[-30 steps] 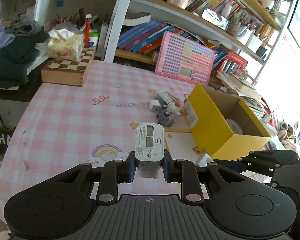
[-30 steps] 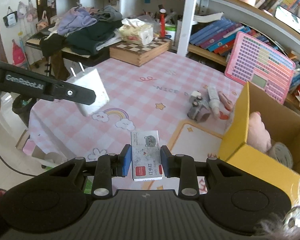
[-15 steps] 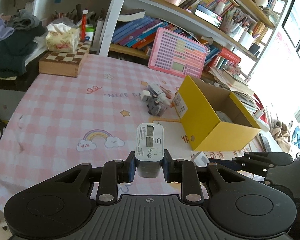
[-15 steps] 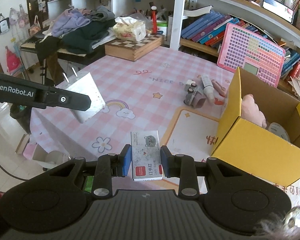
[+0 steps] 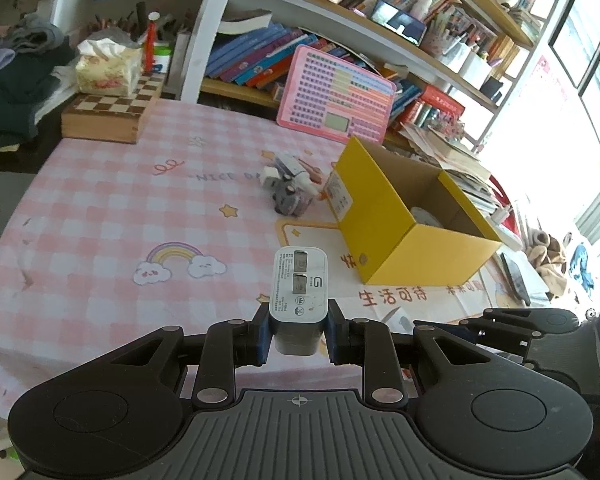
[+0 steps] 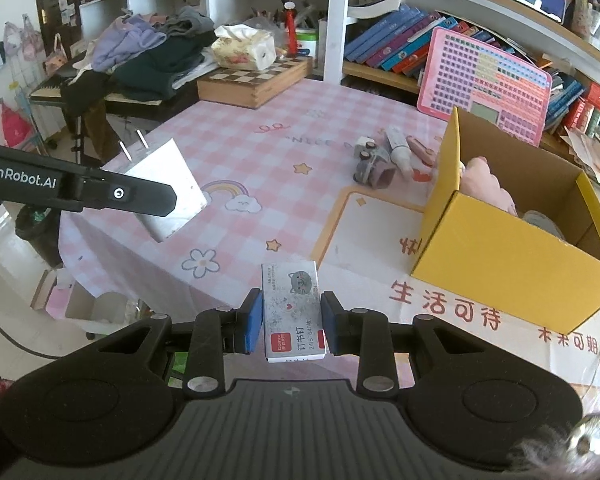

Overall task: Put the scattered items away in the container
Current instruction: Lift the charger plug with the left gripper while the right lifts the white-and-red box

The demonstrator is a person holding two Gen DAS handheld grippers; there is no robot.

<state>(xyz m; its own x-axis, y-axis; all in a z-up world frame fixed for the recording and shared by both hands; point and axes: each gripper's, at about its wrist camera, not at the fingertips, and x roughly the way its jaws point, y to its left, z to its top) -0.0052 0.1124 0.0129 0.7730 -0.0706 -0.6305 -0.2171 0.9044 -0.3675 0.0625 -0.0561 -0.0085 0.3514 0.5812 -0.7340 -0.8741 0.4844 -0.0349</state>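
You're mid-carry: your left gripper [image 5: 299, 330] clamps a charger [image 5: 299, 290], your right gripper [image 6: 287, 322] a staple box [image 6: 291, 308]; next, carry both over the yellow box [image 6: 512, 248] and release

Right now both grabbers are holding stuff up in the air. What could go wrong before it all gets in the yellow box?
1. The left gripper pinches the white charger only at its lower end, so it might slip out.
2. The yellow box already holds a pink plush; the staple box could land on it and bounce out.
3. Both grippers heading to one opening could bump.
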